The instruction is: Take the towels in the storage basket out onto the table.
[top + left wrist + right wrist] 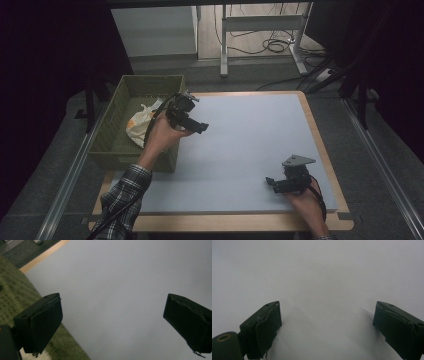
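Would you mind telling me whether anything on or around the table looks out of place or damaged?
Nothing stands out. A crumpled white and orange bag lies inside the green basket at the table's left edge. The left gripper hovers beside the basket with its jaws apart, and the right gripper is open over the bare grey mat.
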### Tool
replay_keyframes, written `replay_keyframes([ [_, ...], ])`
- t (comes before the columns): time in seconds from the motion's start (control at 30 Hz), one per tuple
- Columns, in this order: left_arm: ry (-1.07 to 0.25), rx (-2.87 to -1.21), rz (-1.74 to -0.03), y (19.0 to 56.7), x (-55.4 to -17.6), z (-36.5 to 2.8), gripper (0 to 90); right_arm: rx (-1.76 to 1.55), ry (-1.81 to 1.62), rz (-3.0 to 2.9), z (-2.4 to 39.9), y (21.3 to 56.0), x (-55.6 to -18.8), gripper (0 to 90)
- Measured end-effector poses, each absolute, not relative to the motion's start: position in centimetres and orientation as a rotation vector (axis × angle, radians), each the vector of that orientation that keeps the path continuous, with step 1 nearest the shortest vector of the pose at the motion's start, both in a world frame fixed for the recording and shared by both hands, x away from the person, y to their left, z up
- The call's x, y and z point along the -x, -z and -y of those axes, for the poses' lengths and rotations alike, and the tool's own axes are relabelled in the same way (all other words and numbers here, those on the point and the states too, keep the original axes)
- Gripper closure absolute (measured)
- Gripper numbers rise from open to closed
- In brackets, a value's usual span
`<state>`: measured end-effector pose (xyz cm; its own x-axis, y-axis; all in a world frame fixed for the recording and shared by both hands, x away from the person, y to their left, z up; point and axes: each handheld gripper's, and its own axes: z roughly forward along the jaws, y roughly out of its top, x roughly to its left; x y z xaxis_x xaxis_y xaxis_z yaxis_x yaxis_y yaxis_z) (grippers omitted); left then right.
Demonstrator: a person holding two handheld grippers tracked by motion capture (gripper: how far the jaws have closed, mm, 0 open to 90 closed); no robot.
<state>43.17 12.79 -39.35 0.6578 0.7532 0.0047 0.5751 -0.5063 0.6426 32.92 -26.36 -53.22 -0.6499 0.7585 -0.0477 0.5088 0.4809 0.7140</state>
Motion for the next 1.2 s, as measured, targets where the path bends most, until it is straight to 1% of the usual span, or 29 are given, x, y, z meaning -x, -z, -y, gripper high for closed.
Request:
replay_keyframes([
  [0.57,-0.471,-2.187,-1.227,38.7,-44.5,-20.6,3.4,-1.063,-0.968,-2.374,26.4,53.2,-32.9,8.2],
  [0.73,-0.477,-2.171,-1.282,39.6,-45.0,-22.7,3.2,-1.063,-0.967,-2.375,26.4,53.2,-32.9,8.2],
  [0.87,-0.474,-2.169,-1.311,40.3,-45.4,-23.6,2.6,-1.063,-0.968,-2.375,26.4,53.2,-32.9,8.2],
  [1.1,-0.437,-2.192,-1.438,43.6,-46.9,-26.2,0.9,-1.062,-0.969,-2.375,26.4,53.2,-32.9,8.2],
  [1.2,-0.430,-2.205,-1.479,44.3,-47.4,-26.8,0.4,-1.062,-0.969,-2.376,26.4,53.2,-32.9,8.2],
])
